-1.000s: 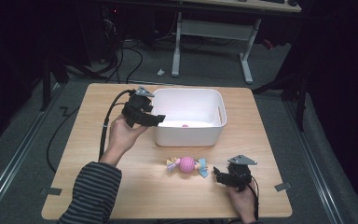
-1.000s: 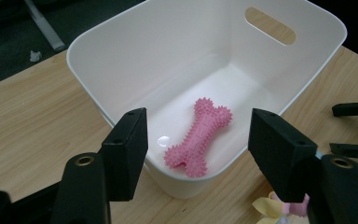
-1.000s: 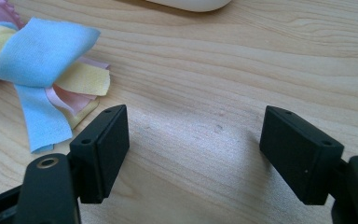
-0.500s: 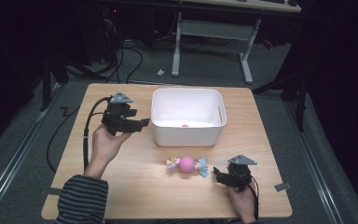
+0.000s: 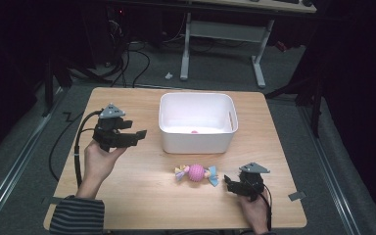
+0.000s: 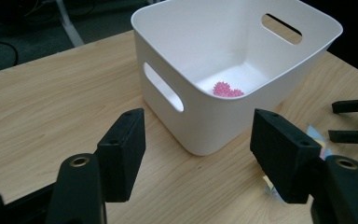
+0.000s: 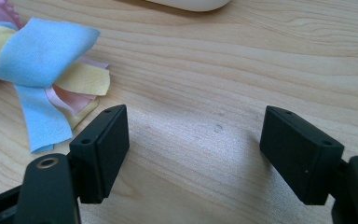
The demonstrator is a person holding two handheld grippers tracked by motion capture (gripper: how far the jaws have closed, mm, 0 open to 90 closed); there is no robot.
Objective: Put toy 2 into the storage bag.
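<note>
jaws of both grippers stand spread with nothing between them. from the high view, the left gripper (image 5: 127,133) hangs over the tabletop (image 5: 142,196), left of the white bin (image 5: 196,139) and apart from it; its jaws have just been opening. the right gripper (image 5: 231,185) rests low on the tabletop near its right front corner, just beside the tasselled ball toy (image 5: 196,173), which lies in front of the bin. a small pink thing (image 5: 194,131) sits inside the bin.

left gripper view: the spread jaws frame the bin's near corner, and the pink thing (image 6: 227,89) lies on its floor.

right gripper view: the wide jaws rest over bare wood, and the toy's cloth strips (image 7: 42,74) lie just left of the left jaw.
</note>
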